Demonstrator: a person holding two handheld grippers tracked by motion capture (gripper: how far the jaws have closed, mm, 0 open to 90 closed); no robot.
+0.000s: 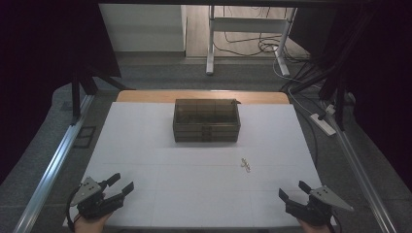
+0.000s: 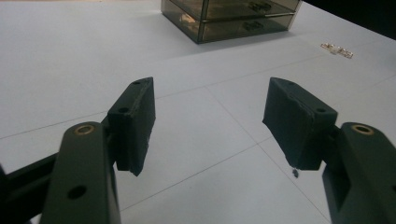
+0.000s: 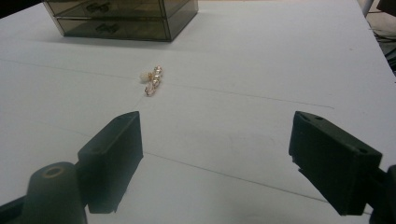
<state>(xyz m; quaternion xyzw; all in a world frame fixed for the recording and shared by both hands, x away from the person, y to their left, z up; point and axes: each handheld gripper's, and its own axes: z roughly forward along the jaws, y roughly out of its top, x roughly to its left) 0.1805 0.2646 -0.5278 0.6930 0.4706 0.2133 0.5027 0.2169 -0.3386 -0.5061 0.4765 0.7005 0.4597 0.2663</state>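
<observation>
A smoky translucent drawer box (image 1: 206, 120) stands at the middle back of the white table; it also appears in the left gripper view (image 2: 231, 17) and the right gripper view (image 3: 122, 17). A small heap of gold-and-pearl jewellery (image 1: 246, 164) lies in front of the box, to its right (image 2: 337, 49) (image 3: 152, 79). My left gripper (image 1: 121, 184) rests open at the near left corner, jaws apart and empty (image 2: 208, 121). At the near right corner my right gripper (image 1: 294, 190) is open and empty too (image 3: 215, 154), with the jewellery ahead of it.
The white table top (image 1: 160, 184) ends close to both hands at the front. Metal rails (image 1: 58, 155) run along both sides. A desk frame with cables (image 1: 252, 43) stands on the floor beyond the far edge.
</observation>
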